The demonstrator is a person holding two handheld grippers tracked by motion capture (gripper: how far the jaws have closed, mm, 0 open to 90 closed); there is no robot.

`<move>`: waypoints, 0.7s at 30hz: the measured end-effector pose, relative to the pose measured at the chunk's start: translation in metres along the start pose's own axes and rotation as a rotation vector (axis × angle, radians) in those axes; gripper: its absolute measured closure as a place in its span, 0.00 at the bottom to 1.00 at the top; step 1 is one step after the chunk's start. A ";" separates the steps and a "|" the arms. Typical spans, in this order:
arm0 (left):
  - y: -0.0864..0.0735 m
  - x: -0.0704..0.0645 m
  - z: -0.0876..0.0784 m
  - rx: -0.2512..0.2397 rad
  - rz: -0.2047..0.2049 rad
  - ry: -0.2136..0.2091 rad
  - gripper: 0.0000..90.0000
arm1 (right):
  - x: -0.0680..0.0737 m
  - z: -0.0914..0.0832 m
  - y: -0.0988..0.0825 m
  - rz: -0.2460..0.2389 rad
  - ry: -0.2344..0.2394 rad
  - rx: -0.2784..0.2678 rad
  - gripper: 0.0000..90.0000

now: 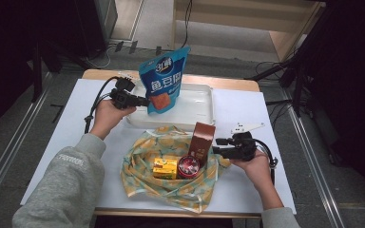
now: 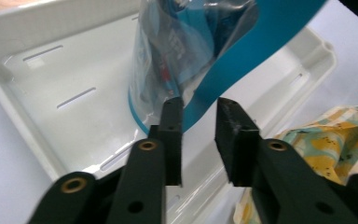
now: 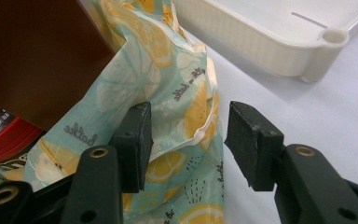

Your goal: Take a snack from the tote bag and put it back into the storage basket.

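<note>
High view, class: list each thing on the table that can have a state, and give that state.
Blue pouch: upright in the tray.
White tray: flat, holding the pouch.
Lemon-print cloth: spread open, rumpled.
Brown box: upright on the cloth, closed.
Yellow box: lying flat on the cloth.
Red tin: on the cloth, lid on.
Left gripper: open at the pouch's lower edge.
Right gripper: open around the cloth's edge.

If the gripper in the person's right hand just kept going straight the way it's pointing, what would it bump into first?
Most likely the lemon-print cloth: the right gripper has its jaws open, with the cloth's edge just ahead between them. The brown box stands off to one side, though depth is hard to judge.
</note>
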State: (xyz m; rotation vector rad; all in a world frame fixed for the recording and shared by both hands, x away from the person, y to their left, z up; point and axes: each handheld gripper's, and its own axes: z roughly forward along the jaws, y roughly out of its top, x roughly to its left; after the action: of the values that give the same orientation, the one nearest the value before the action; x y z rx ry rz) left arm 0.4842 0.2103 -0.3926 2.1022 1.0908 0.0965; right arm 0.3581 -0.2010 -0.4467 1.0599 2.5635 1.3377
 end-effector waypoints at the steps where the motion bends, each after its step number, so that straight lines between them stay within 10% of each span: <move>1: 0.000 0.000 0.001 -0.002 -0.003 -0.002 0.85 | 0.000 0.000 0.000 0.000 0.000 0.000 0.57; 21: 0.011 0.007 0.014 -0.039 -0.036 0.024 1.00 | 0.001 0.000 0.001 0.003 -0.001 0.002 0.57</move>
State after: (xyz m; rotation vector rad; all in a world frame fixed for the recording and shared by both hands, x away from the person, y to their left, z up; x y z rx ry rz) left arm 0.5016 0.2036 -0.3970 2.0505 1.1322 0.1255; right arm 0.3583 -0.1999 -0.4459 1.0651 2.5639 1.3356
